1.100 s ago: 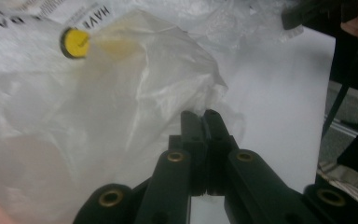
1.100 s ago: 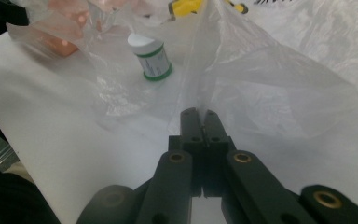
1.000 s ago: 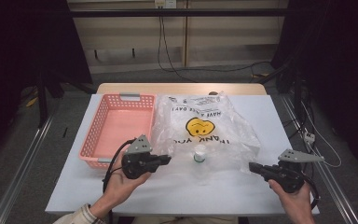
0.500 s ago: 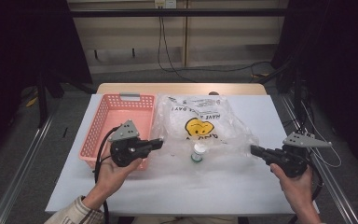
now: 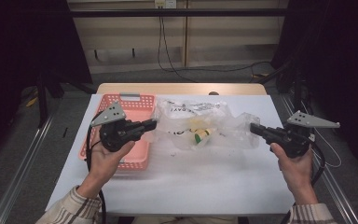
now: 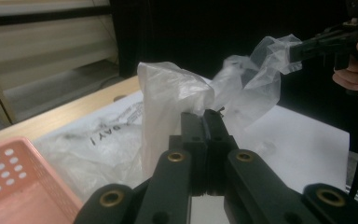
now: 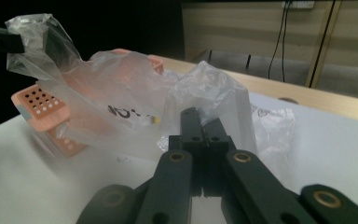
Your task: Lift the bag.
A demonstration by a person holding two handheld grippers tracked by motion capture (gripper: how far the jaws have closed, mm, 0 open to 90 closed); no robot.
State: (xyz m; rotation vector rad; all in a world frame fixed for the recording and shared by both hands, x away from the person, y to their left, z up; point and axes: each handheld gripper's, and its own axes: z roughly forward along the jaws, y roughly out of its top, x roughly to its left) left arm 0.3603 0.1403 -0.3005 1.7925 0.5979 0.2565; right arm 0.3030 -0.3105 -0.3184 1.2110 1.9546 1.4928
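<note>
The big white desk [image 5: 177,186] holds a pink plastic basket with little holes [image 5: 137,105] on its left side, and just beside it, near the middle, is a see-through crinkly plastic bag with black letters and a yellow smiley print [image 5: 200,122]. The bag is the thing being worked on. It is lifted up at both ends and sags in the middle, with its low part near the desk. Inside the saggy part lies a small bottle with a green band [image 5: 202,136], tipped on its side. The left gripper [image 5: 152,124] pinches the left end of the bag, and in the left gripper view its black jaws are pressed tight together on a fold of the thin plastic. The right gripper [image 5: 253,128] pinches the right end, and in the right gripper view its jaws are clenched on the plastic in the same way. The left end of the bag hangs at the edge of the basket. I think the step in hand is lifting the bag by its two ends, with the little bottle riding inside. The next move probably calls for raising both ends evenly, so that the bottle stays in the low middle and does not roll out. Both grips should stay tight, because thin plastic can slip. If the bag is meant for the basket, both hands must then go left together.
</note>
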